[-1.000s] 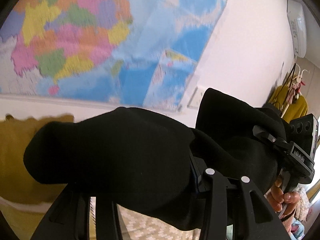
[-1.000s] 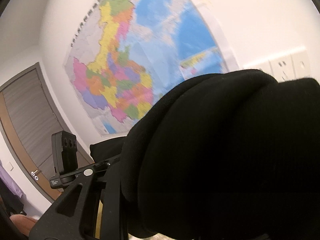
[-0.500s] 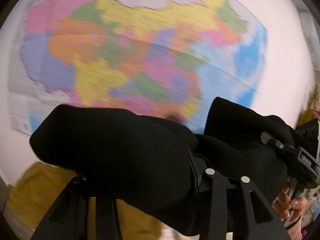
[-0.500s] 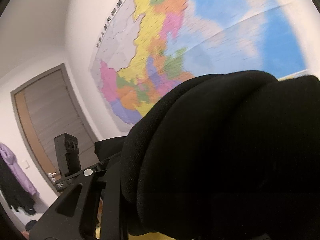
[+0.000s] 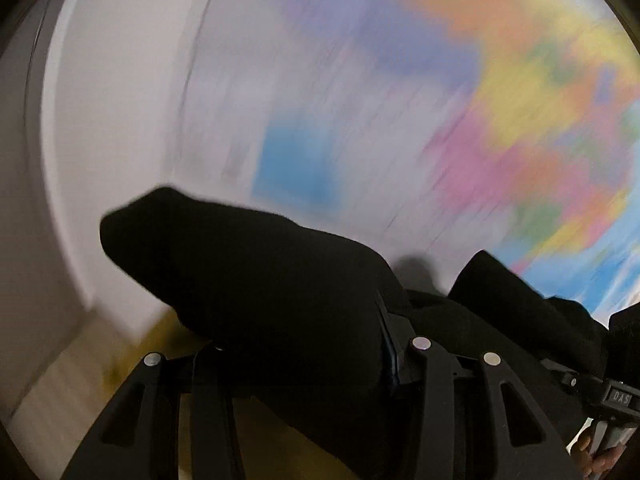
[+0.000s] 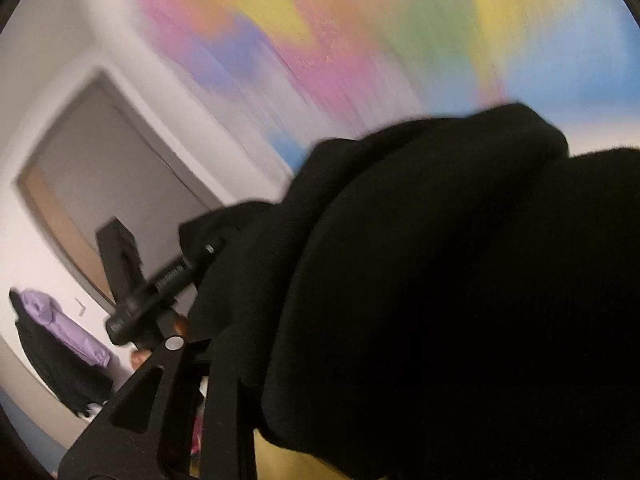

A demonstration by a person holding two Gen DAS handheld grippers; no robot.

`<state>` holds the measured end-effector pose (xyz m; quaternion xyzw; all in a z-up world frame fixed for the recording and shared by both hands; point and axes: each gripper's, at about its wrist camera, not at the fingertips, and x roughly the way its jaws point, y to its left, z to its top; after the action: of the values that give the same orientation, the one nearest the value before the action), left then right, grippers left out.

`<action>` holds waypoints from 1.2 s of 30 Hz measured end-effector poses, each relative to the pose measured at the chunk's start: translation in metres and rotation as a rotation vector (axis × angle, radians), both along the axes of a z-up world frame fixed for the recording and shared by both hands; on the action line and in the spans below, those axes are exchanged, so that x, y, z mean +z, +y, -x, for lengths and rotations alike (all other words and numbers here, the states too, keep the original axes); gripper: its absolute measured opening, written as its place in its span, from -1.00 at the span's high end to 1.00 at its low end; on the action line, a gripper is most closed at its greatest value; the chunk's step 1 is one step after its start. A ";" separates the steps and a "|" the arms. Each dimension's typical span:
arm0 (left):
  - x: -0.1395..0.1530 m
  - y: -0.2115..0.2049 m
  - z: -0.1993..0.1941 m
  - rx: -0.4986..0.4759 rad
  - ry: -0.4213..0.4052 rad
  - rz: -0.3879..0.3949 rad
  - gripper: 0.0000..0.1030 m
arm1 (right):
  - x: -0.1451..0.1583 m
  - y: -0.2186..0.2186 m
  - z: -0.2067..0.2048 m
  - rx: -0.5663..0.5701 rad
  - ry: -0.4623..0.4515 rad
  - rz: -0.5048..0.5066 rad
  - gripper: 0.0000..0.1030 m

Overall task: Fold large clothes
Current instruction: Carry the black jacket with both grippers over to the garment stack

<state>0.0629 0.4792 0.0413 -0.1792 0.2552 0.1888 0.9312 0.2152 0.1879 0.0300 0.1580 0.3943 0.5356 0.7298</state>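
I had the left gripper (image 5: 304,344) clamped on the black garment (image 5: 260,280); the right gripper's (image 6: 320,320) jaws were opening (fabric bunched between them, hiding the pads).

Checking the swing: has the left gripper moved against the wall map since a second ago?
Yes. The left gripper swung toward the wall map's left edge, holding the black garment.

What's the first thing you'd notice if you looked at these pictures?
A big lump of black garment fills the bottom of both views, bunched between the fingers of the left gripper and heaped over the right gripper, whose fingers are opening. Behind it, a blurry, brightly coloured wall map covers the upper part of each view. At the left of the right wrist view stands a grey door.
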 end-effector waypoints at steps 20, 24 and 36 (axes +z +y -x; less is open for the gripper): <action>-0.029 0.017 0.036 0.011 0.050 0.050 -0.34 | 0.020 -0.086 0.018 -0.168 -0.013 -0.036 0.26; -0.029 0.021 0.037 0.024 0.035 0.067 -0.29 | 0.010 -0.114 0.030 -0.179 -0.019 -0.049 0.51; -0.025 0.010 0.057 0.119 0.058 0.027 -0.37 | 0.021 -0.136 0.067 -0.245 -0.134 0.132 -0.13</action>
<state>0.0055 0.4889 0.0166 -0.2010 0.2734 0.2453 0.9081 0.1480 0.0524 0.0507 0.1208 0.3568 0.4247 0.8232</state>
